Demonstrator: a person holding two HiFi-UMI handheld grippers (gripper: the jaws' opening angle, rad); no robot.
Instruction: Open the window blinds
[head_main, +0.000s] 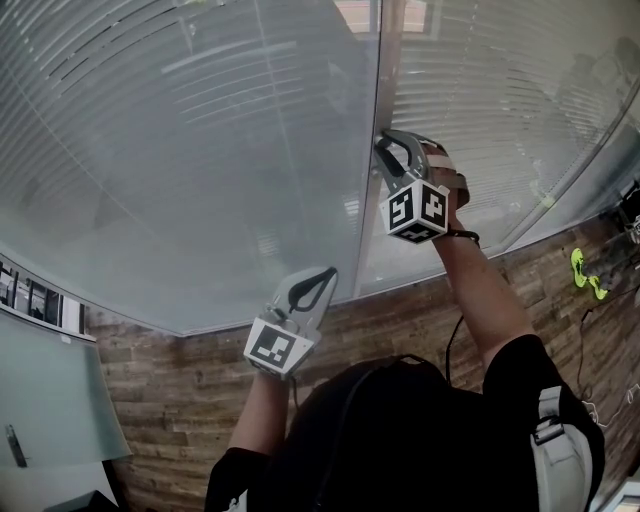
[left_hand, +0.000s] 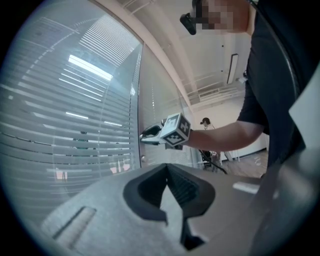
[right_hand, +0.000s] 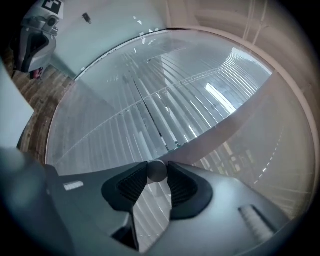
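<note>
Horizontal blinds (head_main: 190, 150) hang behind glass panes joined by a slim metal post (head_main: 372, 190). In the right gripper view a small round metal knob (right_hand: 156, 169) on that post sits between the black pads of my right gripper (right_hand: 156, 176), which is shut on it. From the head view the right gripper (head_main: 382, 142) touches the post at mid height. My left gripper (head_main: 329, 273) hangs lower, short of the glass. Its jaws meet at the tips with nothing between them (left_hand: 167, 167). The blinds (right_hand: 165, 95) show slats with thin gaps.
Wood-plank floor (head_main: 180, 400) runs along the base of the glass. A green object (head_main: 586, 270) and cables lie on the floor at right. A frosted panel (head_main: 50, 400) stands at lower left. A person (left_hand: 206, 121) is far off behind the right arm.
</note>
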